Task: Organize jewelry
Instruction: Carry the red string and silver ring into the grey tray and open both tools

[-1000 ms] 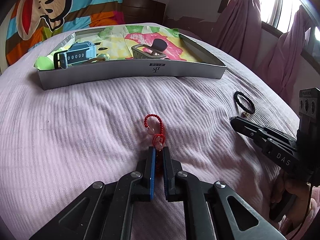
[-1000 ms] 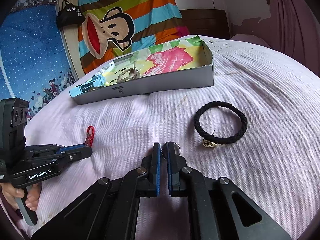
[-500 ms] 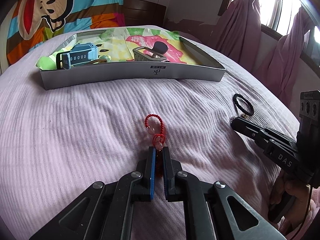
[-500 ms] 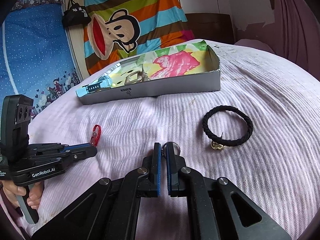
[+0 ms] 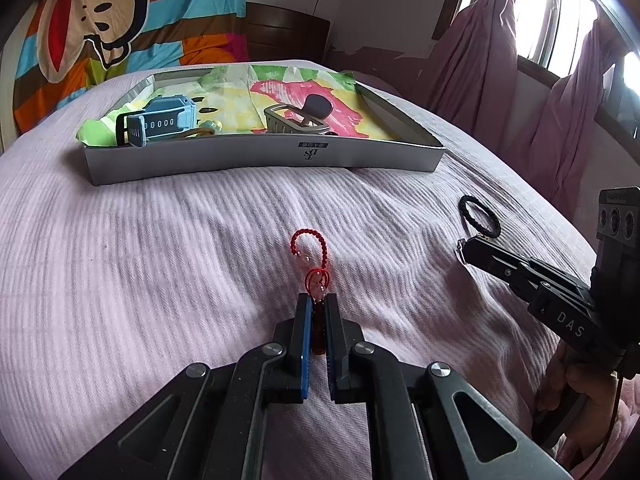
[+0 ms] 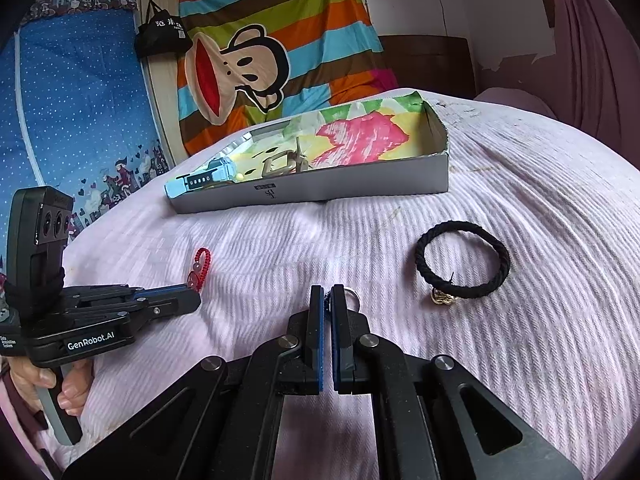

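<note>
My left gripper (image 5: 316, 300) is shut on the near end of a red beaded cord bracelet (image 5: 314, 254); its loop hangs forward just above the pink bedspread. It also shows in the right wrist view (image 6: 199, 266). My right gripper (image 6: 327, 294) is shut on a small metal ring piece (image 6: 352, 295), mostly hidden between the jaws. A black braided hair band with a gold charm (image 6: 462, 264) lies on the bed to its right, also in the left wrist view (image 5: 479, 220). The grey cardboard box (image 5: 264, 156) stands beyond.
The box holds a blue counter device (image 5: 160, 122), a grey basket with a dark round piece (image 5: 298, 118) and colourful paper lining. A striped monkey-print blanket (image 6: 248, 64) lies behind. Pink curtains (image 5: 520, 92) hang at right.
Both grippers have risen slightly and drawn back from the box, each still shut on its piece. The red bracelet's loop has lifted off the bedspread.
</note>
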A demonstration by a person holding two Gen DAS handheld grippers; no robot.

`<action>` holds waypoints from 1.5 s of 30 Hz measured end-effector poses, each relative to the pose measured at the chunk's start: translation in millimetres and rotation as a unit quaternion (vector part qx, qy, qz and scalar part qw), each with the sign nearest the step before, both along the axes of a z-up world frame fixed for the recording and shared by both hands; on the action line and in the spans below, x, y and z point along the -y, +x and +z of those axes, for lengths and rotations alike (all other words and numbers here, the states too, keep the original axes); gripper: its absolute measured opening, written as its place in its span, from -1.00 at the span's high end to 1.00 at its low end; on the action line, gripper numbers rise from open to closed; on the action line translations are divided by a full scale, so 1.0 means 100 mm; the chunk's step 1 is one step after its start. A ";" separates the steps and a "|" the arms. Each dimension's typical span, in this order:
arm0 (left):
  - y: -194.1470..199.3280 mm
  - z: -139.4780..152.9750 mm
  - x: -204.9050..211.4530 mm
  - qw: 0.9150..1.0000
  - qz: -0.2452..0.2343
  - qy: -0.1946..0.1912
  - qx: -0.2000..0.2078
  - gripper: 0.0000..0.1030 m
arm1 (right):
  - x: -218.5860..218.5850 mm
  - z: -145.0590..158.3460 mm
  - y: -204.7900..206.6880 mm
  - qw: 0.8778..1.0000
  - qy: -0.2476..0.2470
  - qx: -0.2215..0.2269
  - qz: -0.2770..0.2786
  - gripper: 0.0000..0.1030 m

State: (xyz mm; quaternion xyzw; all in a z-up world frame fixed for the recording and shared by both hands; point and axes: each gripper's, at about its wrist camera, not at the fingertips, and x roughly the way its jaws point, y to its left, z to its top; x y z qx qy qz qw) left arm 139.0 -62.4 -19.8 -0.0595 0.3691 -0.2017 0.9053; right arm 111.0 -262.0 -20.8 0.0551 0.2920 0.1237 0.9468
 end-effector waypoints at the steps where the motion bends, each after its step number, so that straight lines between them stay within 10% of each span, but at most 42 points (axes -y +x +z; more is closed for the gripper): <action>1: 0.00 0.00 0.00 1.000 0.000 -0.002 0.001 0.88 | 0.01 0.01 0.00 1.000 0.001 0.002 0.000 0.94; 26: 0.63 0.64 0.06 0.995 0.052 -0.030 0.080 0.88 | -0.05 0.52 0.45 0.996 0.029 0.070 0.039 0.94; 45: 1.21 0.50 0.03 0.995 0.092 -0.020 0.017 0.88 | -0.39 0.54 1.32 0.997 -0.028 0.017 0.072 0.94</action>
